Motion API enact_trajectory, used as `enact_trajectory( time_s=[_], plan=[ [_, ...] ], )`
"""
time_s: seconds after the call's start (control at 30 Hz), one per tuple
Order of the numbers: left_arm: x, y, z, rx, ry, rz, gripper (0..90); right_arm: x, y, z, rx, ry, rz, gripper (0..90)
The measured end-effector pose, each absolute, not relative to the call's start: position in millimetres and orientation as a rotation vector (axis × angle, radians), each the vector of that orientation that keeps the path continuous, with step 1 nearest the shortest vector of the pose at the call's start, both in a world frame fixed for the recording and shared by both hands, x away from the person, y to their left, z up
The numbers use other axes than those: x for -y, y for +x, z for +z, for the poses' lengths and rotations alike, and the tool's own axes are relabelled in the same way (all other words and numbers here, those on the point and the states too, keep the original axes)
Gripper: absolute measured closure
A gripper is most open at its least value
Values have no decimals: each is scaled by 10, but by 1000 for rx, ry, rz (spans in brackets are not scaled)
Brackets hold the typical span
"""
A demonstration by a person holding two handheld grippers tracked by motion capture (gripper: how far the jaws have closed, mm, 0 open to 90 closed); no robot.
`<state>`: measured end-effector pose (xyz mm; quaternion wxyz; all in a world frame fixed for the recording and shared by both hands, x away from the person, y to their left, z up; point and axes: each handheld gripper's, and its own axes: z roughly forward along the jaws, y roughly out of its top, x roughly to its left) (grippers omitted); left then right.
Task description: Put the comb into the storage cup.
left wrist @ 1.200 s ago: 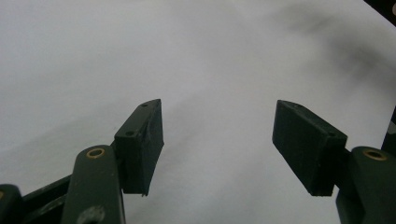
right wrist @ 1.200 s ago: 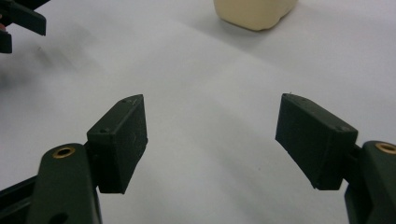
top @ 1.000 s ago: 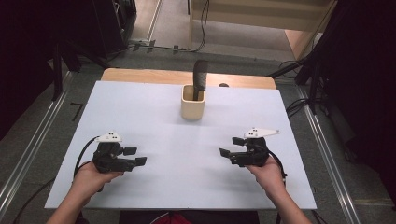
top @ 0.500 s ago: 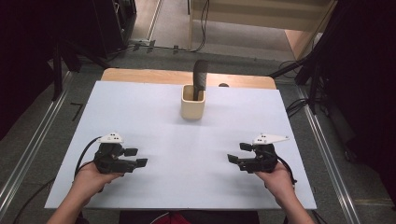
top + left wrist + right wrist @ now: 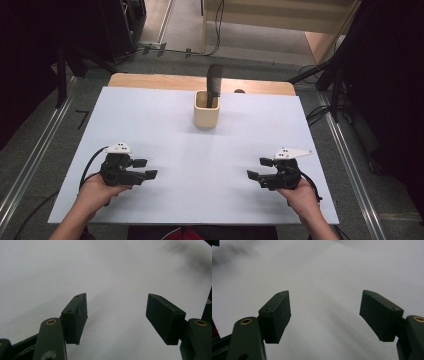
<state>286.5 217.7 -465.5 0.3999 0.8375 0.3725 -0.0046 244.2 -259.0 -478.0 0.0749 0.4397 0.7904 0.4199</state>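
My left gripper rests low over the white tabletop at the front left, held in a person's hand, pointing right. It is open and holds nothing; in the left gripper view bare white surface lies between its black pads. My right gripper sits at the front right, pointing left toward the other. It is open too, with only white table between its pads in the right gripper view.
A cream square cup stands at the back middle of the table with a dark flat tool upright in it. A wooden strip runs along the far edge. Metal rails and cables lie on the floor on both sides.
The right hand has slid its gripper to the right and slightly toward the front edge. The left gripper has stayed where it was. Both pairs of jaws stand as wide as before.
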Motion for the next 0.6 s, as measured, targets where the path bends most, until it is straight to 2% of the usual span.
enact_trajectory(
  time_s=[0.6],
  plan=[
    [-2203, 2870, -4684, -944, 2143, -11, 350, 2591, 2461, -4808, -2393, 1327, 1233, 232]
  ],
)
